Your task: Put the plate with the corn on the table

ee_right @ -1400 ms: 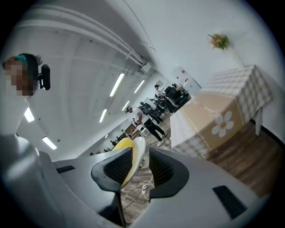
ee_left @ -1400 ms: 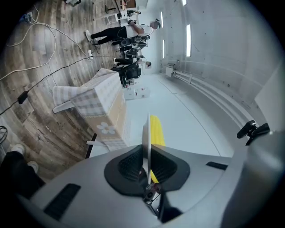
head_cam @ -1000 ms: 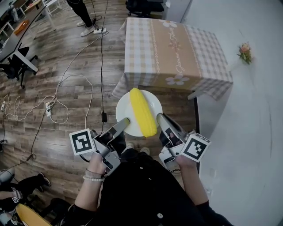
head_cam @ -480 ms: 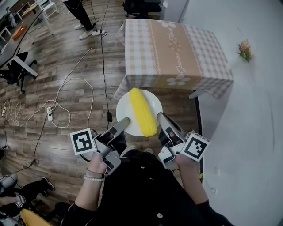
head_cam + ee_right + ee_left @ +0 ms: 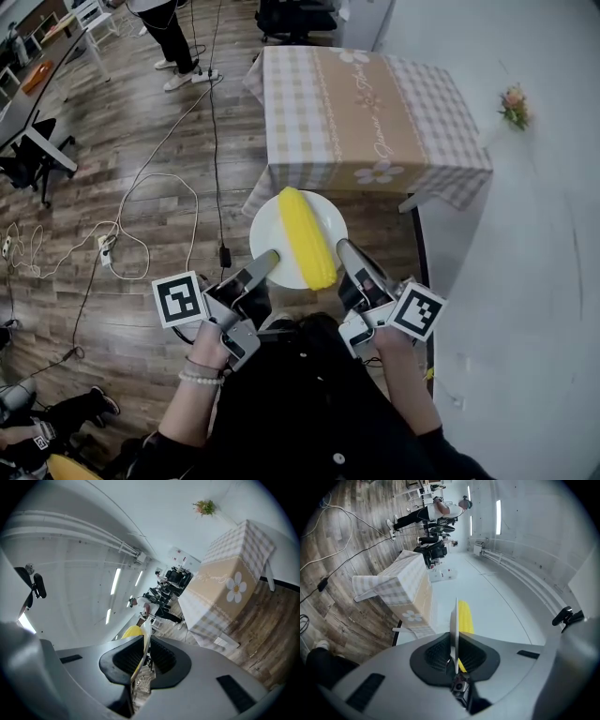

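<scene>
A white plate (image 5: 265, 232) with a yellow corn cob (image 5: 306, 236) lying on it hangs in the air over the wood floor, just in front of the table (image 5: 366, 103) with the checked cloth. My left gripper (image 5: 267, 259) is shut on the plate's near left rim. My right gripper (image 5: 343, 249) is shut on its near right rim. In the left gripper view the plate (image 5: 453, 620) shows edge-on between the jaws with the corn (image 5: 465, 617) beside it. The right gripper view shows the plate's rim (image 5: 144, 637) pinched and the corn (image 5: 132, 631) behind it.
Cables and a power strip (image 5: 105, 248) trail over the floor at left. A person's legs (image 5: 169, 33) stand at the top left near desks and a chair (image 5: 28, 155). A white wall with a small flower (image 5: 513, 105) runs along the right.
The plate and both grippers have shifted slightly forward toward the table. The grip on both rims is unchanged.
</scene>
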A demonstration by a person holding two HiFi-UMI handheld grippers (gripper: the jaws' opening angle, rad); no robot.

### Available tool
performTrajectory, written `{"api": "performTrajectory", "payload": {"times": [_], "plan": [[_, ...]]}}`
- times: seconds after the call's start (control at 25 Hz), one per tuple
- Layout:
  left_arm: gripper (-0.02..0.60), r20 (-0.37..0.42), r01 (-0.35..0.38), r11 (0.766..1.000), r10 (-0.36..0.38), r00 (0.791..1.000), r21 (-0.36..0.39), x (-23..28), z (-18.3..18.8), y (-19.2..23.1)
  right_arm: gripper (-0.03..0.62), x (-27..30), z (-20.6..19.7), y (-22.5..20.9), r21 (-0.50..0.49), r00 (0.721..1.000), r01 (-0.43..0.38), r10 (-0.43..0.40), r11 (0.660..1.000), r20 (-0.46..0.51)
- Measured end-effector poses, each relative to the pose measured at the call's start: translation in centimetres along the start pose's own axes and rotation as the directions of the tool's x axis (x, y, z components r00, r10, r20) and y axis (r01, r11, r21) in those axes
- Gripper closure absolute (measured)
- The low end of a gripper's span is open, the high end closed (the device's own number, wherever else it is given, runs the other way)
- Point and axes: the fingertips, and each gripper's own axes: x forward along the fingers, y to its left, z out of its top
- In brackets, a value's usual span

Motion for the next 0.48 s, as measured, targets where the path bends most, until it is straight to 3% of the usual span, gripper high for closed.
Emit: {"api": "performTrajectory", "payload": {"times": [0.48], "plan": [[0.545, -0.001, -0.004, 1.000, 0.004, 1.000, -0.003, 0.33, 0.86, 0.23, 0.522, 0.87, 0.36, -0.01, -0.035, 1.000, 0.012, -0.011, 0.999, 0.010]]}}
